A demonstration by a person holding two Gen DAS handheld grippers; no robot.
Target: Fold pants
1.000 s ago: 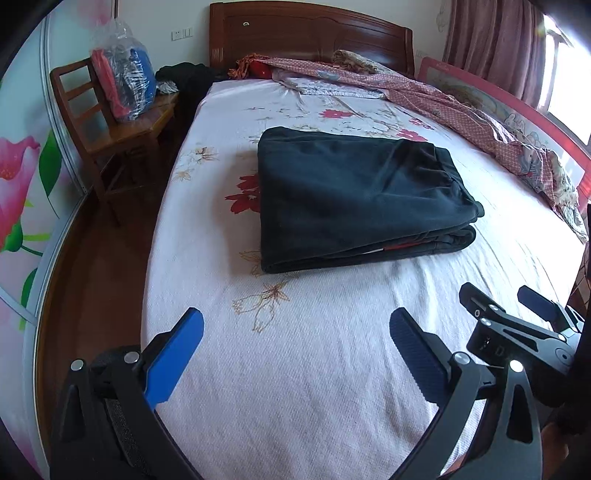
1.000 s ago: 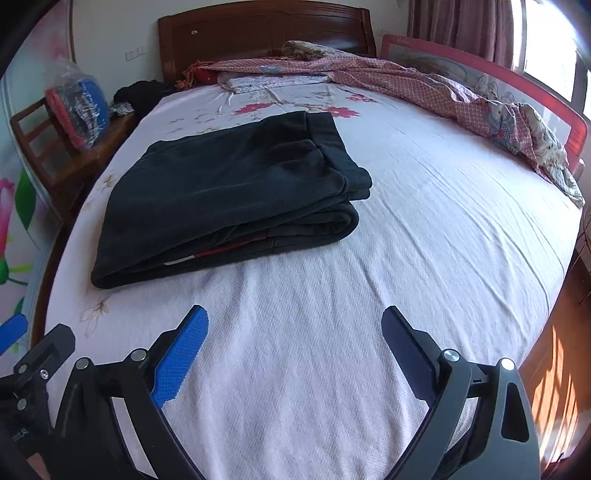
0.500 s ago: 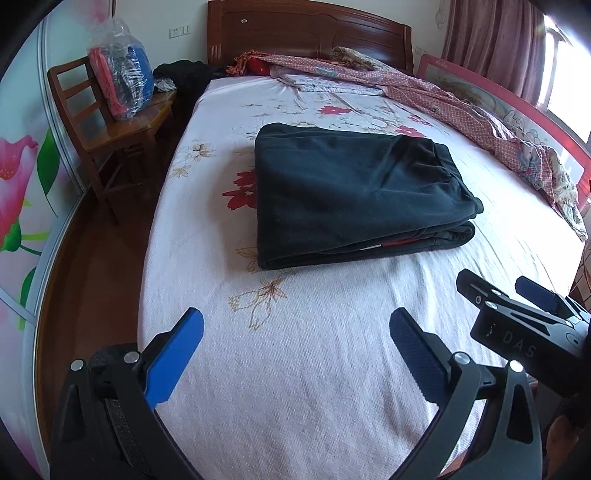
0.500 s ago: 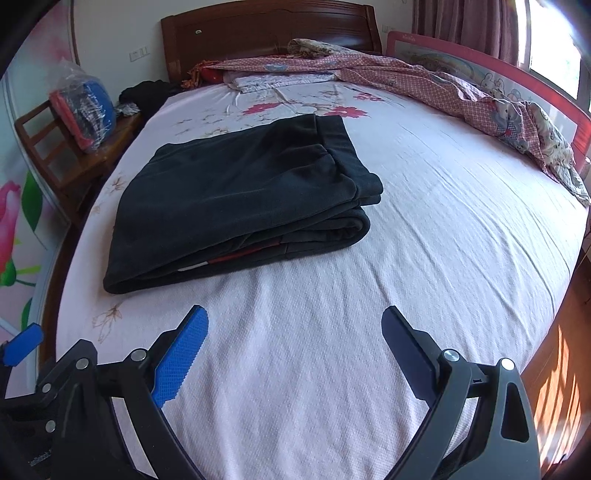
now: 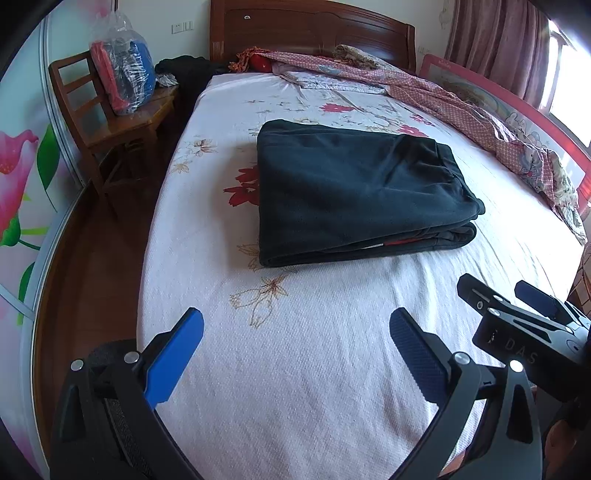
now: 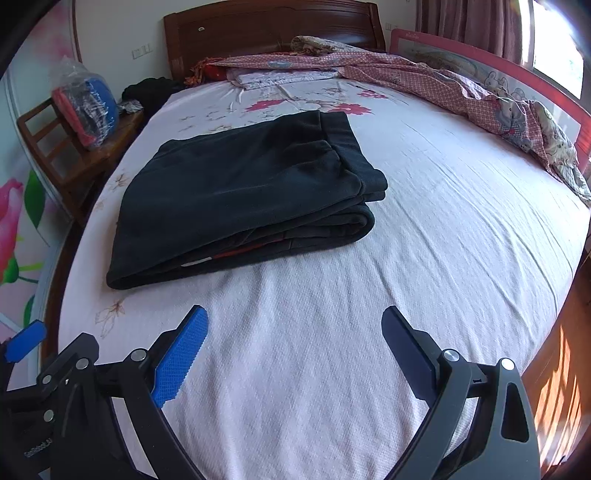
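Note:
Dark pants (image 5: 351, 195) lie folded in a flat stack on the white flowered bed sheet (image 5: 295, 369), with a red and white strip showing between the layers. They also show in the right wrist view (image 6: 243, 199). My left gripper (image 5: 295, 325) is open and empty, held over the sheet near the bed's front edge, apart from the pants. My right gripper (image 6: 293, 321) is open and empty, also short of the pants. The right gripper shows at the right edge of the left wrist view (image 5: 517, 314).
A pink checked blanket (image 6: 443, 85) is bunched along the far and right side of the bed. A wooden headboard (image 5: 310, 33) stands at the back. A wooden chair (image 5: 110, 125) with a plastic bag of clothes (image 5: 123, 79) stands left of the bed.
Both grippers have drawn back a little from the pants and stay open. The pants have not moved.

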